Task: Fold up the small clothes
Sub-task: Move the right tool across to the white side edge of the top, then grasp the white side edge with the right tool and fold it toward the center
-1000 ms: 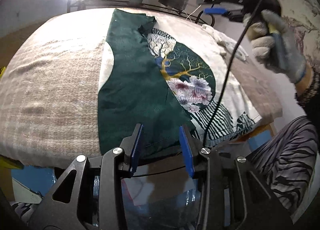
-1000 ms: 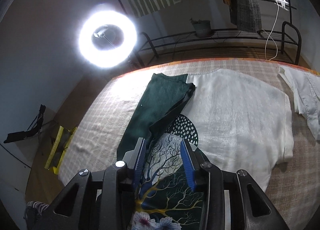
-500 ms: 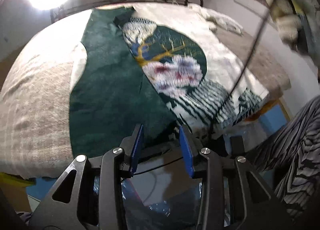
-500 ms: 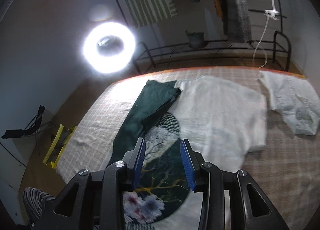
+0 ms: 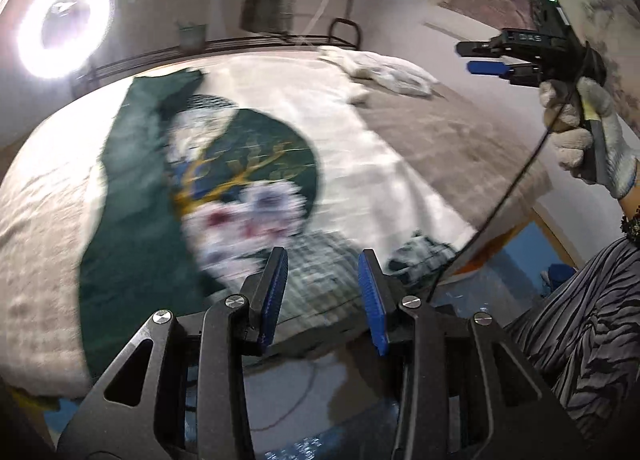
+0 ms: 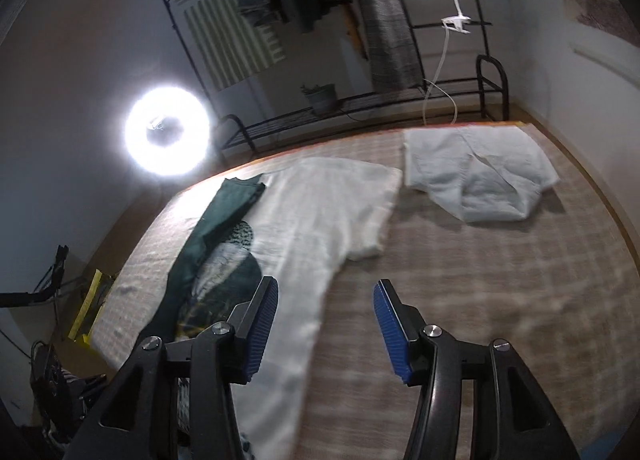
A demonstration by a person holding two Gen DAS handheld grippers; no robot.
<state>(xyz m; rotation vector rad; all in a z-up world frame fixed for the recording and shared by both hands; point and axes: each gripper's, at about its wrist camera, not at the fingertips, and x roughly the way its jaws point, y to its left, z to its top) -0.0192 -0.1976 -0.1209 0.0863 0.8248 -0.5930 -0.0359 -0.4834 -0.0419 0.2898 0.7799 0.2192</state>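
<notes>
The left hand-held gripper (image 5: 322, 292) hangs over the near edge of the bed, its ribbed blue pads partly apart with nothing between them; its own black frame hides whatever lies just under it. The right hand-held gripper (image 6: 326, 324) stands wider, its jaws having just been opening, and only bare bedcover and the shirt's edge show through the gap. In the left view it appears again, raised at the right edge of the picture in a gloved hand (image 5: 588, 132) in white knit, a black cable (image 5: 516, 184) trailing down from it across the shirt's hem.

The task's garment, a white T-shirt (image 6: 320, 212) with a dark green print, lies spread flat on the bed, a green panel (image 5: 132, 228) folded along its left side. The left view is motion-blurred: a gold branching tree and pale blossoms can be made out, the striped band near the hem only roughly. In the right view the gripper's frame covers the shirt's lower part.

A second, crumpled white garment (image 6: 480, 184) lies apart toward the far right corner of the bed. The bedcover (image 6: 500, 300) is a beige, faintly checked weave. Beyond stand a black metal rack (image 6: 360, 108) holding a small potted plant (image 6: 322, 96), a glaring ring light (image 6: 166, 132), and hanging clothes cut off at the top. A striped trouser leg (image 5: 580, 320) enters at the lower right of the left view.
</notes>
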